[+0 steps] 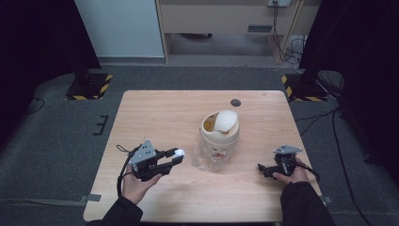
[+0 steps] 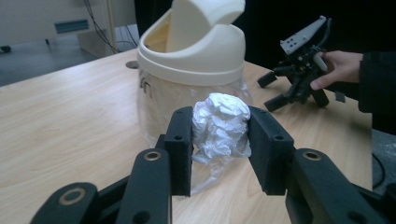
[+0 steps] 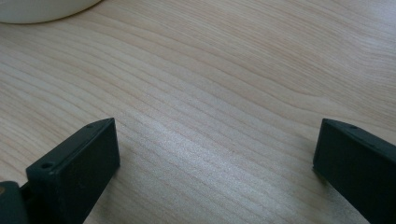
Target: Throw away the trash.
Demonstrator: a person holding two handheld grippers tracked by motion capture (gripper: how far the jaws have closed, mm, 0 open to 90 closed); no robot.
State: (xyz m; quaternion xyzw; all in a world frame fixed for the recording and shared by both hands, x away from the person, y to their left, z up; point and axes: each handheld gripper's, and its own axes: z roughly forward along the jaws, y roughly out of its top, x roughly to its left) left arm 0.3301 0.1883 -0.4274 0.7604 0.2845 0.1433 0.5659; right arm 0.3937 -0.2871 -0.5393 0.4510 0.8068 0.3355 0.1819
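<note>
Crumpled white paper ball [image 2: 220, 125], pinched between the jaws of the left tool [image 2: 219, 140] just above the bench [image 2: 70, 121], looks very light, soft and crushable, so a gentle hold across its middle should suffice. Just beyond stands a cream swing-lid bin [image 2: 194, 60] with a clear plastic liner [image 2: 154, 107], lid tilted open; farther off, the right tool [image 3: 215, 163] rests open-jawed, empty, on the bench

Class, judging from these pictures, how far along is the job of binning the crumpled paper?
Done: the left gripper has picked up the crumpled paper ball, clamped between its jaws. In hand: it sits beside the cream swing-lid bin. Left: dropping the ball through the tilted lid. The right gripper rests open on the table.
</note>
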